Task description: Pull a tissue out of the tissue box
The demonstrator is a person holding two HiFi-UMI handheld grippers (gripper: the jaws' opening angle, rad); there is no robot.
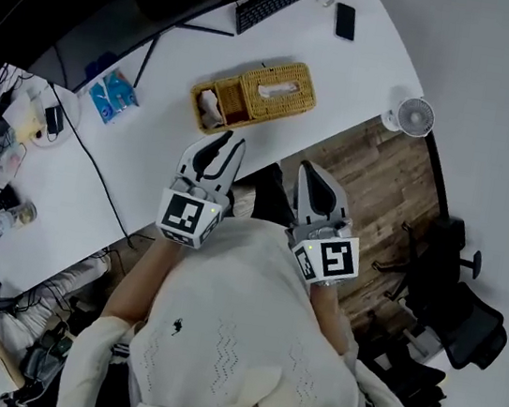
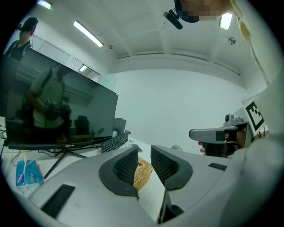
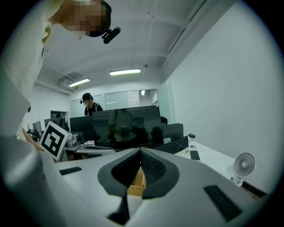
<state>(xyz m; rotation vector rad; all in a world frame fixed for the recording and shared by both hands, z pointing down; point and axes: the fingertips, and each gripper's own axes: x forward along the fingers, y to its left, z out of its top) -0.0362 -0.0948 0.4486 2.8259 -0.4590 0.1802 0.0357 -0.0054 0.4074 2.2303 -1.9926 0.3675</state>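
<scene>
You are holding both claws close to your body at the near edge of the white table (image 1: 362, 57), and neither is touching anything. The left claw (image 1: 222, 146) is standing slightly spread, with a narrow gap between its jaws. The right claw (image 1: 311, 179) is pressed together at the tips and pinching nothing. The wicker tissue box (image 1: 294, 99) is lying further out on the table, ahead of both claws and apart from them. A white tissue (image 1: 278, 88) is poking up through the slot in its top. That tissue is likely soft, thin and very light, so it is probably going to tear or slip if you are nipping only a corner. Aim for the raised fold in the middle of the slot, with the claw spread first. The box itself is looking light enough to lift along with the sheet, so the other claw may be needed pressing down on the woven lid beside the slot while you are drawing the tissue straight up.
</scene>
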